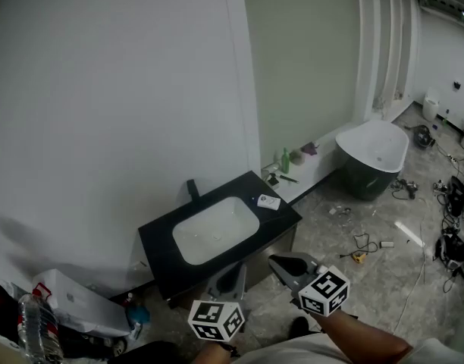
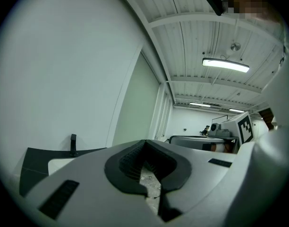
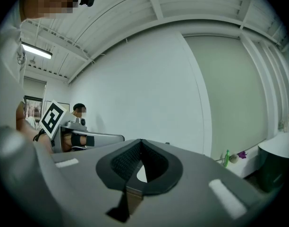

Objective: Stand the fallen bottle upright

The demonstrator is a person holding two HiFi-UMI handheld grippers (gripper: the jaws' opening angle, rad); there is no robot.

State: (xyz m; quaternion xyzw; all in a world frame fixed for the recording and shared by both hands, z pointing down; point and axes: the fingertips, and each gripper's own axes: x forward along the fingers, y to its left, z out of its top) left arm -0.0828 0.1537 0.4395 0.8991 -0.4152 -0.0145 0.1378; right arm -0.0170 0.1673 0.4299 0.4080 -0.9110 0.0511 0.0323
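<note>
A black vanity [image 1: 160, 237] with a white basin [image 1: 215, 228] stands against the wall, with a small white object [image 1: 268, 202] on its right corner. A green bottle [image 1: 285, 160] [image 3: 226, 158] stands upright on the low ledge beyond it; I cannot make out a bottle lying down. My left gripper [image 1: 230, 277] [image 2: 144, 143] and right gripper [image 1: 277, 262] [image 3: 140, 142] hover side by side in front of the vanity, below its top. Both point about level toward it, shut and holding nothing.
A dark bathtub [image 1: 372, 158] [image 3: 276, 164] stands at the right. Cables and tools [image 1: 452, 218] litter the floor around it. At the lower left a clear plastic bottle [image 1: 36, 326] and a white bag [image 1: 80, 305] sit among clutter. A black faucet [image 1: 192, 189] [image 2: 73, 144] rises behind the basin.
</note>
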